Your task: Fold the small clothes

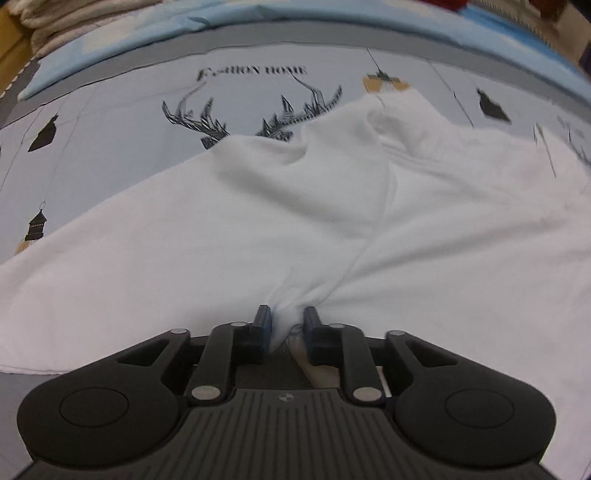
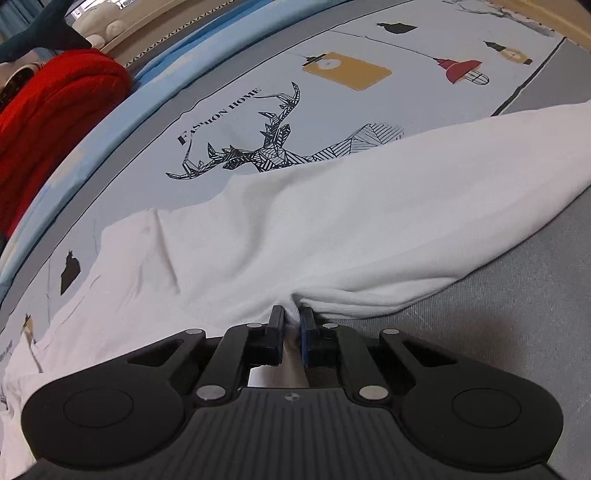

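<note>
A white garment (image 1: 295,206) lies spread and rumpled on a printed bed sheet (image 1: 122,147). In the left wrist view my left gripper (image 1: 287,319) pinches a bunched fold of its near edge, with cloth filling the gap between the blue pads. In the right wrist view the same white garment (image 2: 295,229) runs across the sheet. There my right gripper (image 2: 292,319) is shut on a thin gathered edge of it, and creases fan out from the grip. Neither view shows the other gripper.
The sheet (image 2: 229,122) carries a deer drawing, lettering and lantern prints. A red knitted cloth (image 2: 55,96) is heaped at the far left beyond a light blue border. Grey bedding (image 2: 517,302) lies to the right of the garment. Folded pale fabric (image 1: 55,22) sits at the far top left.
</note>
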